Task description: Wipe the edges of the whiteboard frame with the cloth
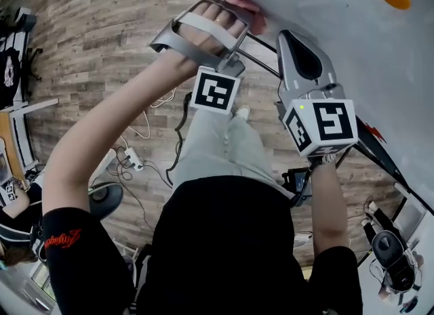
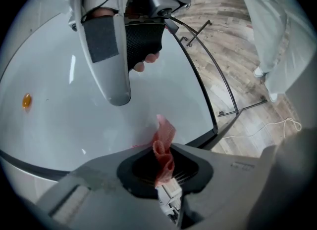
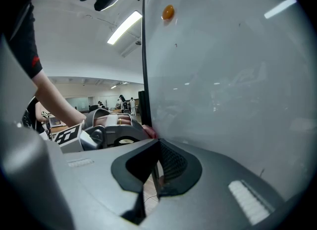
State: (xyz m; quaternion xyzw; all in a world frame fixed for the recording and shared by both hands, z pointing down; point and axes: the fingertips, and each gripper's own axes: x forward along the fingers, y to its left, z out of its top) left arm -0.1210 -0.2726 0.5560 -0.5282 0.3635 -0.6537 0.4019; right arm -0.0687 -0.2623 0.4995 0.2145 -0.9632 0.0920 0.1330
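Two claws work one edge of the board [image 3: 233, 75]. L claw [image 2: 166, 174] is clamped on the red cloth [image 2: 165, 135]. A folded tuft sticks out past the tips and, seen from the R side, meets the black frame [image 3: 144, 51]. In the head view the tuft sits near the frame's corner. We judge wiping is under way, w/ most of the frame yet to do.

R claw [image 3: 154, 167] is narrowed round the same frame edge, which runs between its jaws. This is prob. to steady the board vs. the wiping push.

The claws lie near each other along that edge, so L claw has little room toward R claw. Away from it, the edge looks free.

An orange magnet [image 3: 168, 12] sits well inside the board face, clear of the frame. Beyond the edge we see only wood floor [image 2: 237, 51] and the stand's thin rods [image 2: 224, 83], so little should block a slide along the rim.
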